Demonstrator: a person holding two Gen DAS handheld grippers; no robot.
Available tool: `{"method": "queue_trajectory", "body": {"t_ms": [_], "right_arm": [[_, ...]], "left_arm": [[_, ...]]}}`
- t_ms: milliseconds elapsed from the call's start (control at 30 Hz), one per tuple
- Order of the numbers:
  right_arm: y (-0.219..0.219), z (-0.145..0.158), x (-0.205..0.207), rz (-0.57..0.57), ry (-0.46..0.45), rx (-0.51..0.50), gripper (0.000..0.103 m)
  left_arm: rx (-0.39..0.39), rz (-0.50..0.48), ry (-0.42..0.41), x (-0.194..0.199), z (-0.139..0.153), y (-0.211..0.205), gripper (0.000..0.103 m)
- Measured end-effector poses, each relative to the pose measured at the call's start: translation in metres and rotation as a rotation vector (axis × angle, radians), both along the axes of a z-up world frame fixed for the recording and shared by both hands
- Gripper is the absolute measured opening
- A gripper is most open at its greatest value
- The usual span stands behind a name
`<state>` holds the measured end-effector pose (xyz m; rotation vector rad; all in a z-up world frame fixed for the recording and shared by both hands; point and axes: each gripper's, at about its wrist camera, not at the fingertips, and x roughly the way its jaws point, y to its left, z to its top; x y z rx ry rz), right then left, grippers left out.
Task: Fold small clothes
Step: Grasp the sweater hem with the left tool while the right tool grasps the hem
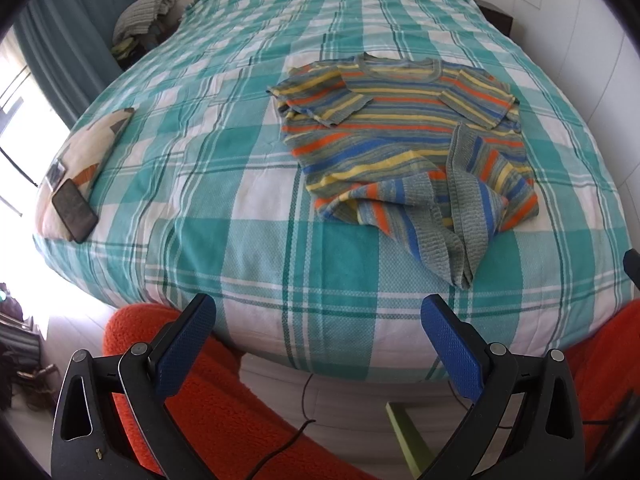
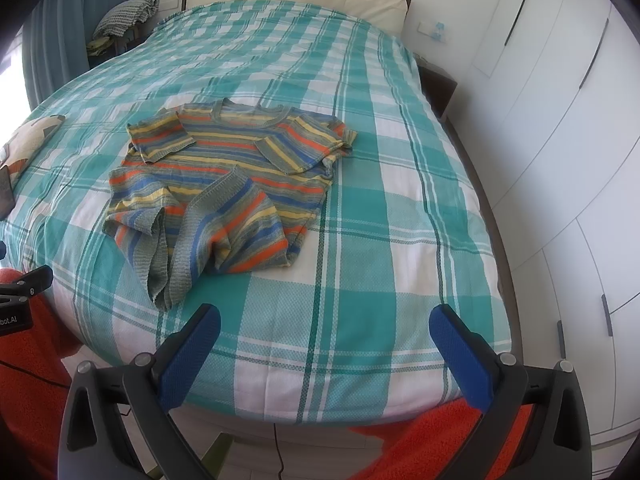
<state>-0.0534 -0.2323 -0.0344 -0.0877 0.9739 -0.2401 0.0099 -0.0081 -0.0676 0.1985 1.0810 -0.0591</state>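
Observation:
A small striped knit top [image 1: 400,136] in grey, blue, orange and yellow lies on the teal checked bedspread [image 1: 240,168], neck toward the headboard. Both short sleeves are folded inward and its hem is rumpled and turned up near the bed's foot. The right wrist view shows the same top [image 2: 224,184] left of centre. My left gripper [image 1: 318,316] hovers open at the foot edge of the bed, short of the top, nothing between its blue pads. My right gripper [image 2: 324,326] is open too, over the bedspread [image 2: 380,240] near the foot edge, to the right of the hem.
A dark phone [image 1: 75,210] lies on a patterned cushion [image 1: 86,152] at the bed's left side. Orange fleece [image 1: 208,396] covers the person's legs below the bed edge. White wardrobe doors [image 2: 560,160] line the right wall. A bedside table with clothes [image 1: 144,20] stands at far left.

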Motion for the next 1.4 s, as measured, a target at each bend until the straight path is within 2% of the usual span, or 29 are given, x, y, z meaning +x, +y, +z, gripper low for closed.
{"method": "queue_trajectory", "body": {"t_ms": [267,433,500,633,733,800,833,900,933,967,1000,1133,1233,1333,1400], "right_arm": [[-0.001,-0.002,-0.001,0.001,0.004,0.005,0.103],[-0.01,-0.011,0.003,0.011,0.02,0.051,0.103],[-0.015,-0.015,0.005,-0.007,0.024,0.063,0.103],[-0.021,-0.023,0.007,-0.034,0.032,0.088,0.103],[-0.017,-0.029,0.006,-0.019,0.045,0.108,0.103],[-0.014,-0.031,0.003,-0.008,0.047,0.11,0.103],[-0.012,-0.032,0.001,-0.004,0.048,0.112,0.103],[-0.011,-0.035,-0.001,0.001,0.054,0.117,0.103],[-0.011,-0.037,-0.003,0.002,0.057,0.119,0.103],[-0.011,-0.039,-0.004,0.004,0.062,0.121,0.103],[-0.012,-0.041,-0.004,0.006,0.068,0.125,0.103],[-0.015,-0.043,0.004,0.037,0.063,0.152,0.103],[-0.018,-0.032,0.023,0.131,-0.004,0.189,0.103],[-0.019,-0.028,0.071,0.231,-0.052,0.192,0.103],[-0.016,-0.039,0.12,0.285,-0.018,0.21,0.103]], "left_arm": [[-0.023,-0.01,0.028,0.005,-0.008,0.002,0.103],[-0.212,0.055,0.074,0.036,-0.013,0.039,0.102],[-0.27,0.041,0.076,0.047,-0.014,0.041,0.102],[-0.29,-0.089,0.121,0.071,-0.029,0.003,0.102],[-0.34,-0.111,0.206,0.093,-0.053,-0.024,0.101],[-0.361,-0.075,0.239,0.108,-0.067,-0.036,0.1],[-0.374,-0.051,0.248,0.114,-0.073,-0.039,0.095],[-0.41,0.001,0.264,0.125,-0.084,-0.04,0.079],[-0.426,0.029,0.278,0.129,-0.089,-0.04,0.056],[-0.436,0.049,0.29,0.131,-0.095,-0.039,0.02],[-0.432,0.058,0.294,0.131,-0.099,-0.038,0.007],[-0.462,0.052,0.241,0.114,-0.088,-0.013,0.007],[-0.492,0.028,0.206,0.093,-0.067,0.02,0.007],[-0.486,0.029,0.184,0.072,-0.055,0.053,0.007],[-0.491,0.044,0.187,0.065,-0.058,0.065,0.007]]}}
